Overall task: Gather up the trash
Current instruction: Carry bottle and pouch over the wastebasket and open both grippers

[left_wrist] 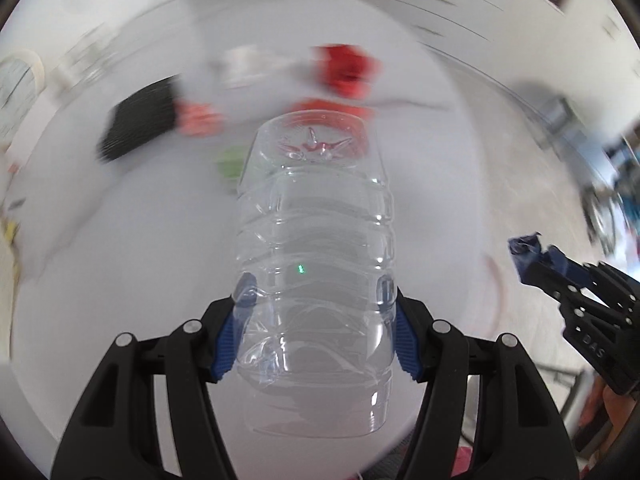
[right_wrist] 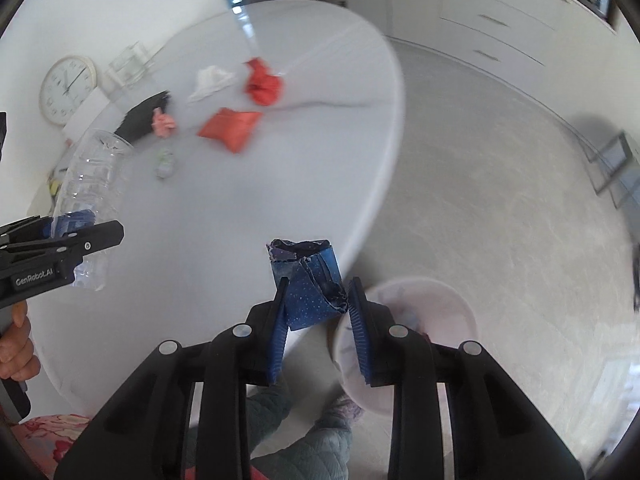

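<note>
While the left gripper (left_wrist: 316,332) clamps the clear ribbed plastic bottle (left_wrist: 316,240) over the round white table (right_wrist: 208,232), the right gripper (right_wrist: 318,320) pinches crumpled blue paper (right_wrist: 308,280) at the table's near edge; the dented bottle may slip before the pale bin (right_wrist: 440,300)

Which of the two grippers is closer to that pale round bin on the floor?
Right. The right gripper, clamping a blue wrapper, hangs nearly over the bin. The left gripper, holding a clear bottle, is out over the table.

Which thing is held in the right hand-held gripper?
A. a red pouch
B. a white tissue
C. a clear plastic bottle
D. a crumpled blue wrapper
D: the right hand-held gripper has its pads pressed on the blue wrapper; the bottle is in the left hand-held gripper.
</note>
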### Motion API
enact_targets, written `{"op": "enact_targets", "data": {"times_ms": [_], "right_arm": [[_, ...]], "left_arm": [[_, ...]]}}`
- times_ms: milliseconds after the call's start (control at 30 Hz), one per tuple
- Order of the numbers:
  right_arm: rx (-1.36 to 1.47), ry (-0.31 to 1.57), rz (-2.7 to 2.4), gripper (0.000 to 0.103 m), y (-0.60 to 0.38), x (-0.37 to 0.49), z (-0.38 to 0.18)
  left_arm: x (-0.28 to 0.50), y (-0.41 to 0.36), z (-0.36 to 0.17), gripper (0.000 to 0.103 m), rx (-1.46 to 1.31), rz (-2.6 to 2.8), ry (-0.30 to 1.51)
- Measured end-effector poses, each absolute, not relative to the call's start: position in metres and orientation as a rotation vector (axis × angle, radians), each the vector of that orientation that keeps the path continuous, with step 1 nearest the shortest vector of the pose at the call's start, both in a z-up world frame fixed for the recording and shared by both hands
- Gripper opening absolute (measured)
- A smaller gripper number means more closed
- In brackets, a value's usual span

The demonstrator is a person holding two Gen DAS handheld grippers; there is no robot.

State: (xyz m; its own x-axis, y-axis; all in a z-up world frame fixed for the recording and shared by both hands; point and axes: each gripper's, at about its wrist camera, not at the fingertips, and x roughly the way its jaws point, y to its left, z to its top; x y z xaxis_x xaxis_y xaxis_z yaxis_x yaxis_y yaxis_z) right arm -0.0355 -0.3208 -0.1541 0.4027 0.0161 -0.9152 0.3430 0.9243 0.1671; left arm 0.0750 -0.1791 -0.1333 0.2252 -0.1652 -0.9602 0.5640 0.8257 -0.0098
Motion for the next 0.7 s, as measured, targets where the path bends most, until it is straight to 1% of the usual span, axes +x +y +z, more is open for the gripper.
{"op": "enact_targets", "data": {"times_ms": [133,333,500,700], "right_arm": [[0.415,1.131,-0.32,0.029,-0.359,-0.096,-0.154],[0.466,1.112,-0.395,0.029,-0.392,-0.147,-0.154],[0.478,1.102,-0.398,0.029,-0.406,-0.162,-0.155],[0.477,1.107,-0.374,0.029,-0.413,-0.17,-0.158]], "left_arm": [[0.023,-0.238,-0.133,0.061,0.443,-0.666,1.246],[-0.034,-0.296,-0.135,0.061,0.521,-0.786,1.24],[-0.056,-0.317,-0.137,0.061,0.55,-0.803,1.234],[-0.058,-0.328,-0.144,0.061,0.555,-0.789,1.243]]}}
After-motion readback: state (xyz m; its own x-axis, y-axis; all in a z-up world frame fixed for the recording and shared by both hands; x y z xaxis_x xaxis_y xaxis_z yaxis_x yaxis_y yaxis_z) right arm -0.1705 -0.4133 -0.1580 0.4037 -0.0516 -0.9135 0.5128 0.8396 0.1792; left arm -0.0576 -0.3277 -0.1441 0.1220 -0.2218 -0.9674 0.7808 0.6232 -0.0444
